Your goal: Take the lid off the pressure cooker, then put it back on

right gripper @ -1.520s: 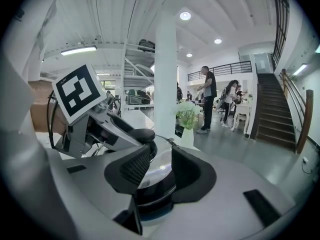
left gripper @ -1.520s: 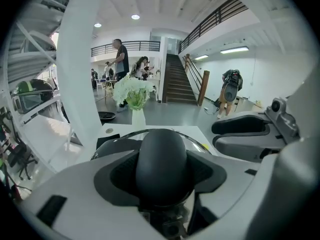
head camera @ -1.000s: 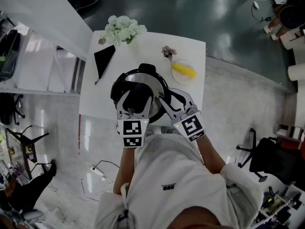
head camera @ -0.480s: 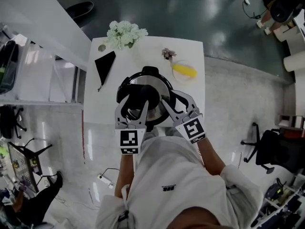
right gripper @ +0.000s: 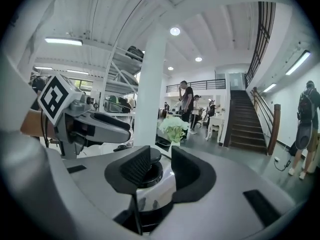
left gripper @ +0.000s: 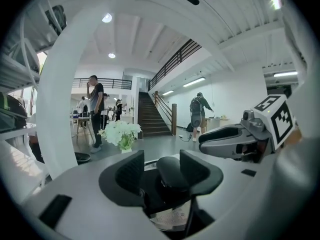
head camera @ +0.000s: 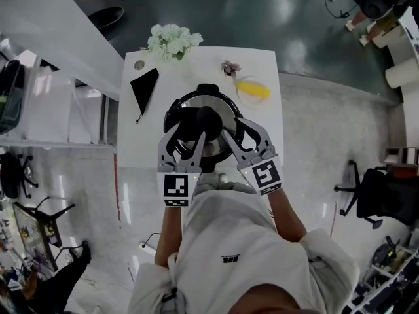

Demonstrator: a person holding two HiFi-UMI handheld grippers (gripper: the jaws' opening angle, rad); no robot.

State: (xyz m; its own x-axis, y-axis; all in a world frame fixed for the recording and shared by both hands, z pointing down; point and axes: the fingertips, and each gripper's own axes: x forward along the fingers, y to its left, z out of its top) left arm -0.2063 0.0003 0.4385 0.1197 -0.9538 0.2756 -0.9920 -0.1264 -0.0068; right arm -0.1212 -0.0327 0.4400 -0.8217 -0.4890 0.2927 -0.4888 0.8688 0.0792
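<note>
One lid: looks seated on pressure cooker; removal not done.
Left gripper: fingers just closing, gripping knob.
Right gripper: fingers apart beside knob.
Remaining: lift, refit.

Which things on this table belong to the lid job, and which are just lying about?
In the job: pressure cooker; its steel lid; black lid knob, with the left gripper, whose jaws have just been closing on it; right gripper, jaws apart at the lid's right side.

Lying about: white flower bunch; black triangular pouch; yellow item on a small plate; dried flower sprig.
</note>
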